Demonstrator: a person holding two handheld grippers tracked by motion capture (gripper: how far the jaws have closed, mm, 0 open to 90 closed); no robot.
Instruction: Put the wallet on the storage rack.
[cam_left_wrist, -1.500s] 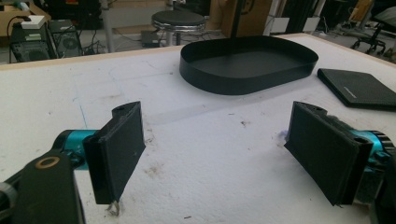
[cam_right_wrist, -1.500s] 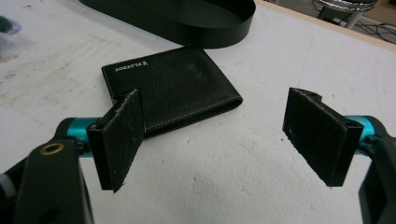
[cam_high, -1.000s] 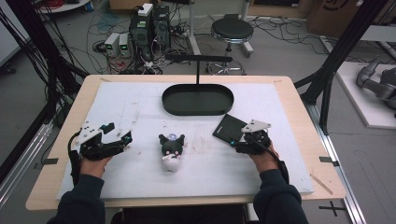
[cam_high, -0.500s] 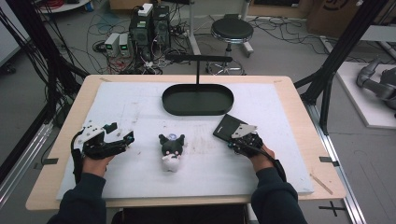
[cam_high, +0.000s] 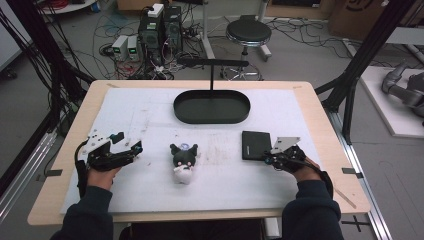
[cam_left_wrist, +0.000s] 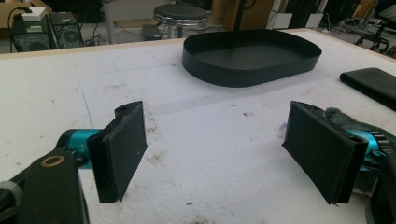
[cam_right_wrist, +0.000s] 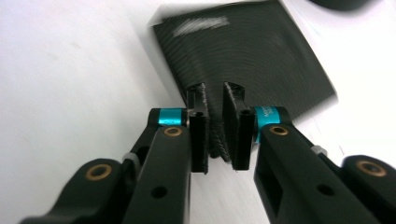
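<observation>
A flat, square black pad (cam_high: 256, 145) with a fine ribbed surface lies level on the white counter (cam_high: 150, 115), at about four o'clock from the oval black tray (cam_high: 211, 106), its right edge toward the person's right

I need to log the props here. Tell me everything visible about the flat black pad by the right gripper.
The flat black pad is a thin, roughly square slab with rounded corners and a finely ribbed, matte surface. It lies flat on the white table cover, right of the plush toy and near the oval tray. The right gripper points at its near edge, jaws narrowly apart.

Plush toy (cam_high: 183, 162) between left tongs (cam_high: 131, 149) and wallet (cam_high: 256, 145), before tray (cam_high: 211, 107).
</observation>
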